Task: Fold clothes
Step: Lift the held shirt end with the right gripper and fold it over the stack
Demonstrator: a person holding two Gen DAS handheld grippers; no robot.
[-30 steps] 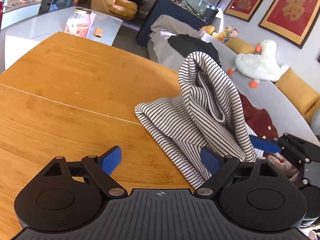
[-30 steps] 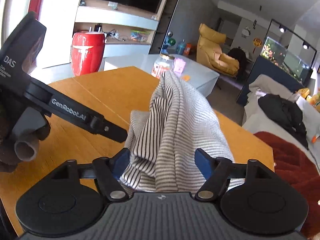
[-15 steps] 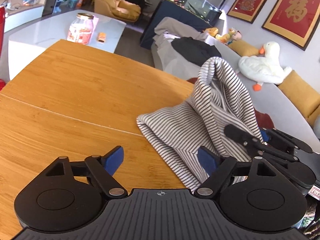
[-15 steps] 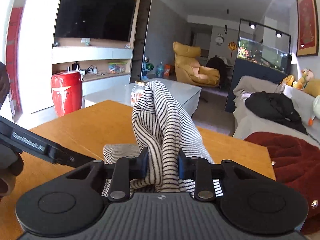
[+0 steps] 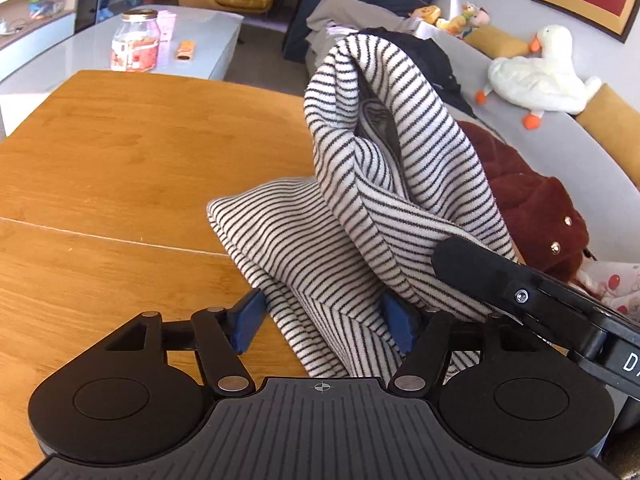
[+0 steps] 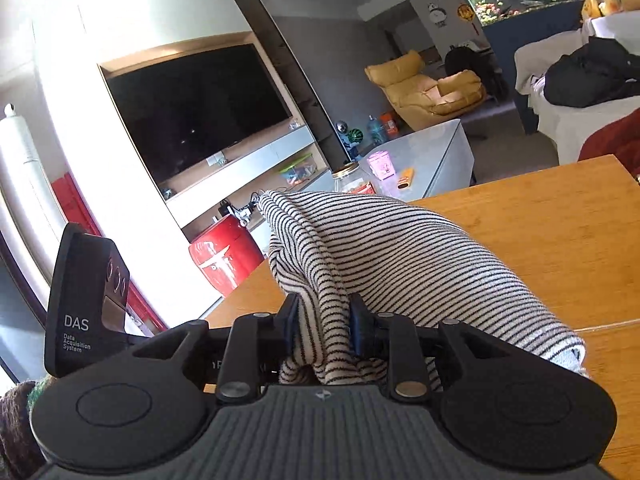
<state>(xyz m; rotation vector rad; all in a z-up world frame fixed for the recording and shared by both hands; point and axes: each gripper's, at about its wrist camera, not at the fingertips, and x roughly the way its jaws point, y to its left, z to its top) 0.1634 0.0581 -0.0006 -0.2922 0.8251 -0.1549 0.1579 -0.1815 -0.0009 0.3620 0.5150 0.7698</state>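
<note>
While one striped garment [image 5: 340, 240] lay partly on the wooden table [image 5: 120, 168] and partly lifted in a tall fold, two grippers worked it: the right gripper [image 6: 322, 324] had its jaws clamped on a bunched fold of the cloth, and the left gripper [image 5: 320, 316] had its jaws closing around the lower edge, cloth between them but the blue pads not visibly pressing. Behind the table stood one low white table [image 5: 208, 28] bearing one glass jar [image 5: 134, 46], and on the sofa [image 5: 600, 160] lay one white plush goose [image 5: 536, 80], one dark red garment [image 5: 532, 208]
</note>
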